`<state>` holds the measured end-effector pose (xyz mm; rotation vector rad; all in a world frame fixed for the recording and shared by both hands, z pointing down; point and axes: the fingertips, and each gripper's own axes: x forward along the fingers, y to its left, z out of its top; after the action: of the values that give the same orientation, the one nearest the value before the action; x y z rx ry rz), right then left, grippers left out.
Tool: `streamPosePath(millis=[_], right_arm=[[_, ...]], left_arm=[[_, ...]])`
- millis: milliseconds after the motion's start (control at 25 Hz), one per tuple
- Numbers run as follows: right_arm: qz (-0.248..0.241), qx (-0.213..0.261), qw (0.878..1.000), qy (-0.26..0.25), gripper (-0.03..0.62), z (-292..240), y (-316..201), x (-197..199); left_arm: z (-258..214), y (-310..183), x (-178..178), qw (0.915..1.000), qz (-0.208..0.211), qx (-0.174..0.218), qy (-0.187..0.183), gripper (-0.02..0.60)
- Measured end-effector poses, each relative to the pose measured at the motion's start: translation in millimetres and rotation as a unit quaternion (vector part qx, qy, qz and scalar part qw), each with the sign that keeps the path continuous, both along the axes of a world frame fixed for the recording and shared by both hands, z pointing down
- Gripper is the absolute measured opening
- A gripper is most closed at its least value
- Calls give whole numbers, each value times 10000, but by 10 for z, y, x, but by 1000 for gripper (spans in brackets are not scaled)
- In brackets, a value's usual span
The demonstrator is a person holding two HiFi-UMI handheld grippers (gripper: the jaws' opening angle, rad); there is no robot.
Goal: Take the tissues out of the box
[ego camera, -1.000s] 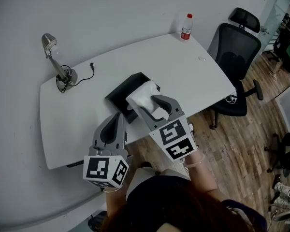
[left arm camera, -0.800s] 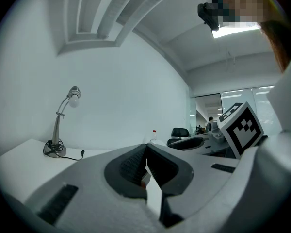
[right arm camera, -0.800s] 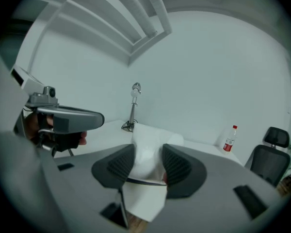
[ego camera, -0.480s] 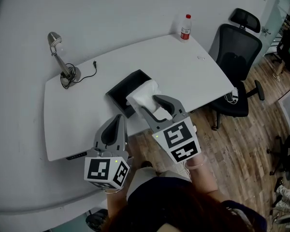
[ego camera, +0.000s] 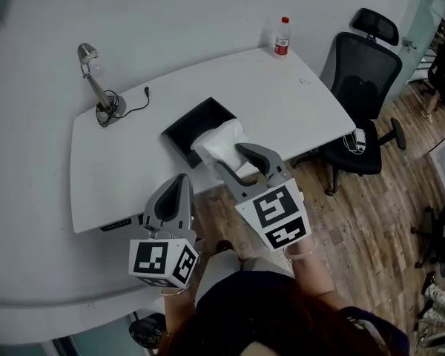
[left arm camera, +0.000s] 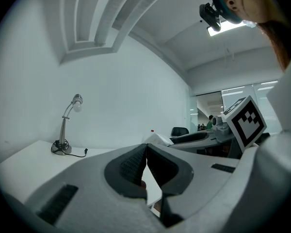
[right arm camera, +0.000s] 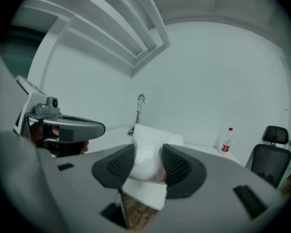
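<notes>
Tissues (ego camera: 221, 141), a crumpled white bunch, sit pinched between the two dark ribbed pads of the right gripper (ego camera: 230, 158). The jaws stand partway apart with the wad filling the gap, pressed in on both sides. From above, the bunch hangs over the near right corner of the black box (ego camera: 191, 123), and its far end overlaps the rim there. Whether it touches the box I cannot tell. The box is a shallow open tray lying at an angle on the white tabletop (ego camera: 282, 99), close to the near edge, and its dark inside shows bare to the left of the wad.

Just left of it, the left gripper (ego camera: 181, 180) points about level, its tips over the near edge of the tabletop and short of the box. In its own view the pads meet with nothing between them.

At the far left corner of the tabletop stands a small silver desk lamp (ego camera: 96, 87), its loose black cable (ego camera: 136, 104) trailing beside the base. A clear bottle (ego camera: 282, 37) with a red cap and red label stands at the far right corner. A black office chair (ego camera: 360, 76) is pulled up at the right end, on the wooden floor (ego camera: 371, 221).
</notes>
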<state>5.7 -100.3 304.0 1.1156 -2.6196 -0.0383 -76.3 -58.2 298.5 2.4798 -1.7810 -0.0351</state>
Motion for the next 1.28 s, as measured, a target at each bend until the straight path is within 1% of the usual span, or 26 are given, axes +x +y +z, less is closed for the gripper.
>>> streamPosePath(millis=[320, 960, 1280], right_arm=[[-85, 85, 9998, -181, 195, -65, 253, 110], [-184, 279, 9986, -410, 192, -201, 583, 356], [-250, 319, 9981, -463, 190, -219, 734, 470]], left_arm=[[-3, 232, 82, 10000, -72, -15, -39, 21], [-105, 504, 320, 9997, -118, 70, -212, 21], [-110, 659, 424, 9996, -189, 100, -185, 21]])
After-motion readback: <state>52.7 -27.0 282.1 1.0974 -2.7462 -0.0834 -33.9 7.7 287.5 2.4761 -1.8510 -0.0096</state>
